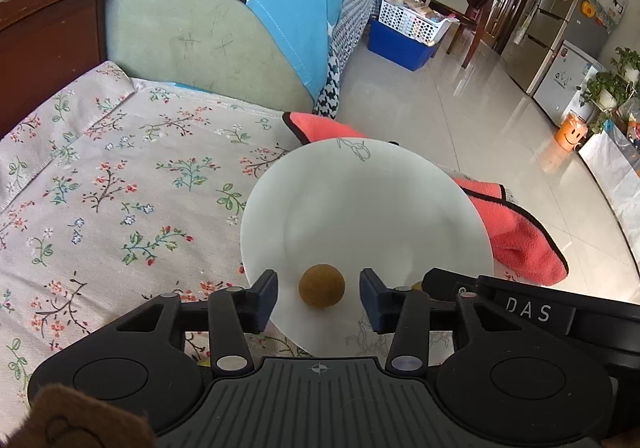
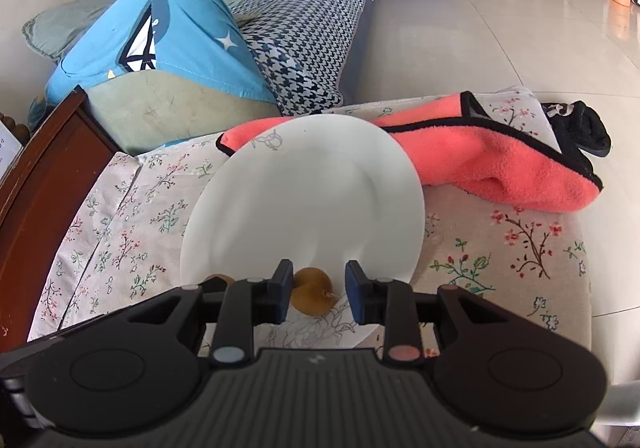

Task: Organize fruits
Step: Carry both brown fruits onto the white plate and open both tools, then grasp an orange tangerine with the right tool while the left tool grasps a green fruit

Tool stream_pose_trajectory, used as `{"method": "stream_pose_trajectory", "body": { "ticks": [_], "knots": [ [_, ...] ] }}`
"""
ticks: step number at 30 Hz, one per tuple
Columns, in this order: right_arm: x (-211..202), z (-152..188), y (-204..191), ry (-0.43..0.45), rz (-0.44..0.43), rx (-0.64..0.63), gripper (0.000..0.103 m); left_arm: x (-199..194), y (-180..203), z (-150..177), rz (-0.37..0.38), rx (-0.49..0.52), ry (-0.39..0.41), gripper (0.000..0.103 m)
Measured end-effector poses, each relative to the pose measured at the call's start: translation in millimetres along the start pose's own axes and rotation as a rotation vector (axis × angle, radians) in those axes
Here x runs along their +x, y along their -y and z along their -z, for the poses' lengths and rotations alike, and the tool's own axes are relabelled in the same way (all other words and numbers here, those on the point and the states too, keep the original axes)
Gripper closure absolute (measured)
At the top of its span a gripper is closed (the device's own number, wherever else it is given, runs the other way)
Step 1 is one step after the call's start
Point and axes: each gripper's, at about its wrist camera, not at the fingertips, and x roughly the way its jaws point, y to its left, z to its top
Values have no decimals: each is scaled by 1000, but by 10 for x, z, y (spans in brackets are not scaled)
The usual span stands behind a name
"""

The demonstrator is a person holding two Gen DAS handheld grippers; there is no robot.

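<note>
Two brown fruits point(image 1: 321, 285) point(image 2: 311, 291) on white plate point(image 1: 368, 184), near edge.

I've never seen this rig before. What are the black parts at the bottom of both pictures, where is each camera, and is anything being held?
Each picture comes from a fisheye camera mounted on a hand-held two-finger tool, looking along its fingers. The left tool is open: a round brown fruit lies free on the white plate, clear of both pads. The right tool has a second brown fruit with a stem between its fingers; one pad touches it, the other shows a gap, so it seems released. The plate rests on a floral cloth, partly on a pink towel.
</note>
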Motion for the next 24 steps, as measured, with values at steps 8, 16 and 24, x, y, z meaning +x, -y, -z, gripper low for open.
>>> {"method": "stream_pose_trajectory", "body": {
  "ticks": [8, 16, 24],
  "knots": [
    [-144, -61, -18, 11, -45, 12, 69, -284, -63, -101, -35, -29, 48, 29],
    [-291, 66, -124, -28, -44, -59, 68, -498, -193, -13, -76, -44, 11, 27],
    [-447, 235, -129, -70, -60, -87, 67, -736, -367, 152, -100, -38, -10, 26]
  ]
}}
